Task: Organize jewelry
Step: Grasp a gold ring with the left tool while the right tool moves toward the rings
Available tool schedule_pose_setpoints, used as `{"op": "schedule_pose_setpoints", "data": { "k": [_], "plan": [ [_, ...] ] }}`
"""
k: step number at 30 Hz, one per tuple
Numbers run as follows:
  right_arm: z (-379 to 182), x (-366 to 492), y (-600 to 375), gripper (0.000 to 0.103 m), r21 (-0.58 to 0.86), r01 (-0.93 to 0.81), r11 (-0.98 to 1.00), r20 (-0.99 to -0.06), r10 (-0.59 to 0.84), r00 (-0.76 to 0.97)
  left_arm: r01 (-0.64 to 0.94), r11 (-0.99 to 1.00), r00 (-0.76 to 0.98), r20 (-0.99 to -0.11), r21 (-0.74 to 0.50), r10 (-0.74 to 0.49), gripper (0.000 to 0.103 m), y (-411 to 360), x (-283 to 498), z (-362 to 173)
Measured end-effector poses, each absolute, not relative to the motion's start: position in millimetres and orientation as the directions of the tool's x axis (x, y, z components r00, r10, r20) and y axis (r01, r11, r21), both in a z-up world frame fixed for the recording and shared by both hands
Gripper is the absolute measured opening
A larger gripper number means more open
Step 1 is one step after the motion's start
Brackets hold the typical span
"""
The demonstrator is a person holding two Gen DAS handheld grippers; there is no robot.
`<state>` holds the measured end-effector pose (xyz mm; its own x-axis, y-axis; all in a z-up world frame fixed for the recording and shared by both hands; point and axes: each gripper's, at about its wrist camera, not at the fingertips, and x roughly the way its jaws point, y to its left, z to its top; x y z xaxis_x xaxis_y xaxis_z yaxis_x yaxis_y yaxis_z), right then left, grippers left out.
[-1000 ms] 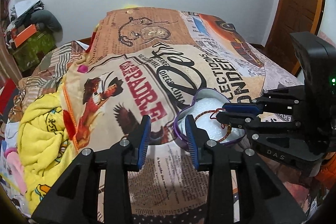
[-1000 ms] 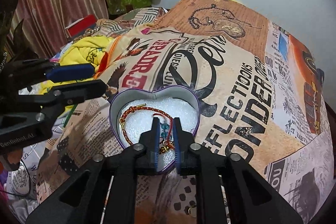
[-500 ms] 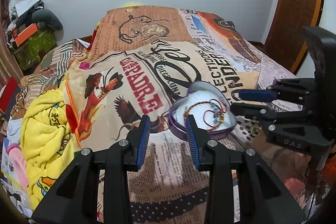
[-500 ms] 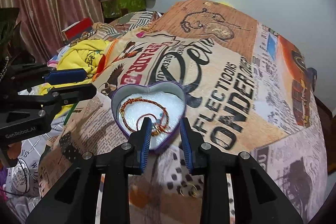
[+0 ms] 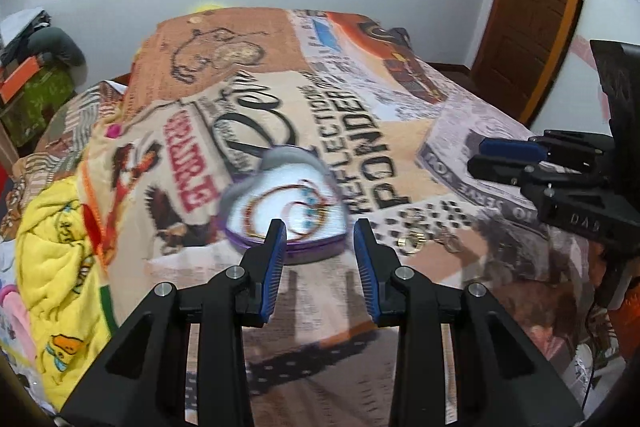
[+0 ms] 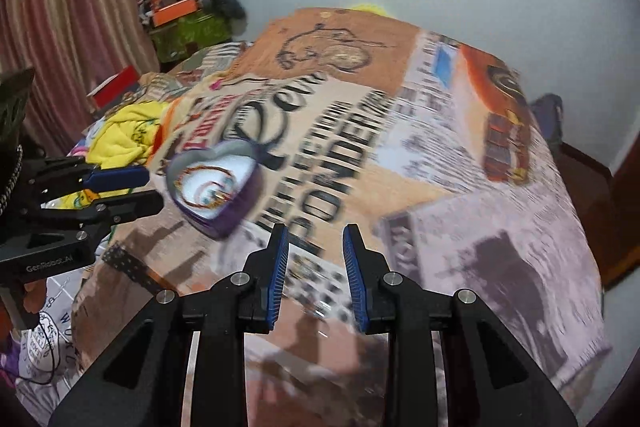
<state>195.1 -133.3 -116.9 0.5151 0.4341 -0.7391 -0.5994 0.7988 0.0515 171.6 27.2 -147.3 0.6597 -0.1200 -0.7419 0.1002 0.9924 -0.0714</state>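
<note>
- Heart-shaped tin (image 5: 285, 211) is sitting open on the printed bedspread (image 5: 360, 99), purple wall, white padding inside.
- Thread bracelet (image 5: 280, 205) is lying coiled on that white padding, red-and-gold cord with small blue-green beads; nothing is touching it. This piece reads as put away.
- Right gripper (image 6: 316, 259) is hanging over bare bedspread, to the right of the tin and apart from it. Its jaws have just been opening; the blue pads are standing apart with only cloth showing between them, nothing carried.
- Left gripper (image 5: 320, 247) is hovering just short of the tin's near wall, jaws parted and empty, pads not touching the tin.
- Gold rings (image 5: 414, 243) are lying loose on the bedspread just right of the tin, with another small metallic piece (image 5: 452, 246) beside them; blur is making its exact kind hard to tell.
- Yellow towel (image 5: 60, 267) is bunched at the left edge of the bed, not part of the job.
- Judging progress: one item stowed, the loose pieces beside the tin are waiting to be collected. No lid is showing in either view, so closing up cannot be assessed.
- Both views are smeared; fine detail on the small pieces is unreliable.
</note>
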Motion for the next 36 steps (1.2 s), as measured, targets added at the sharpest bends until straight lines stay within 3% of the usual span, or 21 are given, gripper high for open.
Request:
{"op": "schedule_pose_setpoints", "data": {
  "k": [14,29,31,33,36],
  "plan": [
    [-154.7,186.8,-193.2,0.025,0.082,-0.52,0.85,-0.809,0.362,0.463,0.222,0.966,0.531,-0.814,-0.131,-0.233,0.034,-34.6,189.6,-190.0],
    [-176.6,179.7,-175.7,0.025,0.141,-0.576,0.805,-0.823,0.419,0.384,0.265,0.961,0.497,-0.844,-0.075,-0.203,0.034,-55.4,220.6,-219.1],
    [-178.1,179.3,-175.6,0.025,0.146,-0.58,0.802,-0.824,0.423,0.378,0.275,0.96,0.504,-0.841,-0.057,-0.195,0.03,-58.7,220.5,-219.8],
    [-179.6,179.6,-174.4,0.025,0.158,-0.584,0.796,-0.825,0.431,0.364,0.278,0.96,0.51,-0.84,-0.043,-0.185,0.019,-59.3,220.1,-220.4],
    [-181.7,180.0,-170.5,0.026,0.188,-0.589,0.786,-0.825,0.452,0.339,0.274,0.958,0.504,-0.836,-0.084,-0.217,0.019,-53.0,218.8,-218.6]
  ]
}}
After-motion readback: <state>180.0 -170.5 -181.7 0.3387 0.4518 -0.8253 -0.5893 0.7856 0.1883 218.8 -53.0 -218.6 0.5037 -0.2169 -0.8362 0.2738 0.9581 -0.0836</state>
